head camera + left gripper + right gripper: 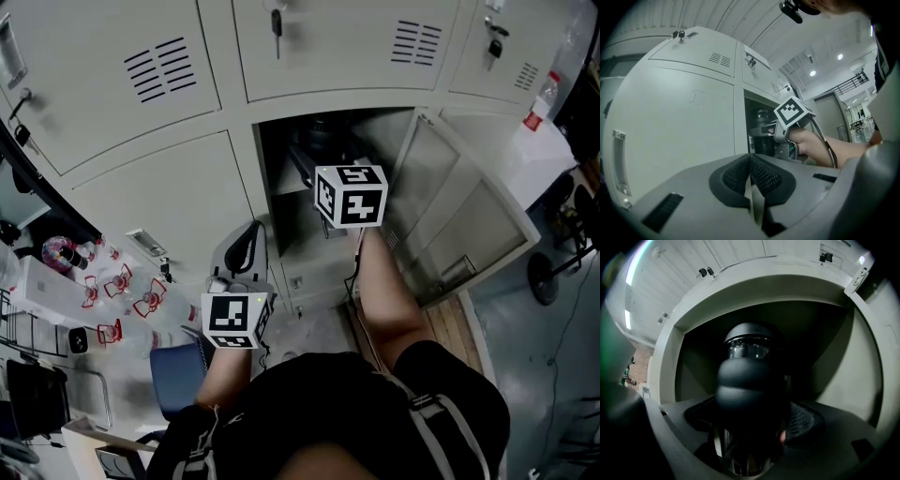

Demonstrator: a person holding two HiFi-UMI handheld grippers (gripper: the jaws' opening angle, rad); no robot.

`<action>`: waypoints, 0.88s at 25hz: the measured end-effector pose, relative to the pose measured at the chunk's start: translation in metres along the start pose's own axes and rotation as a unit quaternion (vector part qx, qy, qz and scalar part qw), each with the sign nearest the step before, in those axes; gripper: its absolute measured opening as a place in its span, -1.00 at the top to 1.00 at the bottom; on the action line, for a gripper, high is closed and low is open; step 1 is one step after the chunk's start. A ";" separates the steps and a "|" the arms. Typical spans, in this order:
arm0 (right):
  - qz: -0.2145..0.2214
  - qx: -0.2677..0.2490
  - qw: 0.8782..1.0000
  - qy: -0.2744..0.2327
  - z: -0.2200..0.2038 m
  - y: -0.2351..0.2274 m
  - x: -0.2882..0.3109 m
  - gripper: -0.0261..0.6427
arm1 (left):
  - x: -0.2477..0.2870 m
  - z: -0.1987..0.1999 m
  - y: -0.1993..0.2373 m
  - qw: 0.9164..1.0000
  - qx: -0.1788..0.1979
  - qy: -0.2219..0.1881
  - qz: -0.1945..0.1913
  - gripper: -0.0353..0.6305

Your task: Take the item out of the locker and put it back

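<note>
Two claws are in view. The right claw (752,434) is extended into the open locker compartment (281,187) at the upper centre of the head view. Its marker cube (350,195) sits just in front of the opening, and the person's right forearm (384,291) runs down from it toward the bottom of the frame.

The right gripper view shows this claw pinching a dark container (750,345). The container has a black lid and a clear band below the lid. A rounded black part of the container fills the centre of the frame between the two jaws. The textured pad (804,420) of one jaw shows just right of it. The container is inside the compartment, and the grey compartment walls surround it on all sides of the frame. Whether its base rests on the compartment floor cannot be determined.

The left claw (751,164) is pressed together, pad against pad, with nothing between the jaws. It is outside the locker, at the lower left of centre in the head view. It points at the closed locker door (679,126) to the left of the open compartment.

The compartment door (469,216) is swung wide open toward the right of the head view. Keys (277,23) hang in the lock of a closed door in the row above. A blue chair (178,370) stands at the lower left.
</note>
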State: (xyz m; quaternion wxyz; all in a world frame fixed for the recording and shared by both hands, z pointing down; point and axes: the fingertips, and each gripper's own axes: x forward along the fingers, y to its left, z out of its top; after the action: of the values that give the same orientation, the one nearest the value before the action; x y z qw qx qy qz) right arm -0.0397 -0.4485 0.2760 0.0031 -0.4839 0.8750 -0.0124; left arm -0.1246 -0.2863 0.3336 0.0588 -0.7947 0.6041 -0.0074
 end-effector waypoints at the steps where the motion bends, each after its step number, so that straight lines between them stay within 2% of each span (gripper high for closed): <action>1: -0.002 0.001 1.000 0.000 0.000 -0.001 -0.003 -0.38 | 0.000 0.001 0.000 1.000 0.000 -0.001 -0.001 0.86; 9: -0.007 0.021 1.000 0.008 -0.001 -0.011 -0.037 -0.38 | 0.007 -0.002 -0.012 1.000 0.000 0.004 -0.016 0.86; 22: -0.025 0.014 1.000 0.013 -0.046 -0.020 -0.098 -0.38 | 0.016 -0.010 -0.039 0.999 -0.008 0.011 -0.049 0.86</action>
State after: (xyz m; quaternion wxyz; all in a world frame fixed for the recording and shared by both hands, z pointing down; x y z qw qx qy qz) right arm 0.0288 -0.3757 0.3220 -0.0020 -0.5049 0.8626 -0.0314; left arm -0.0836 -0.2922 0.3464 0.0454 -0.8238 0.5649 -0.0144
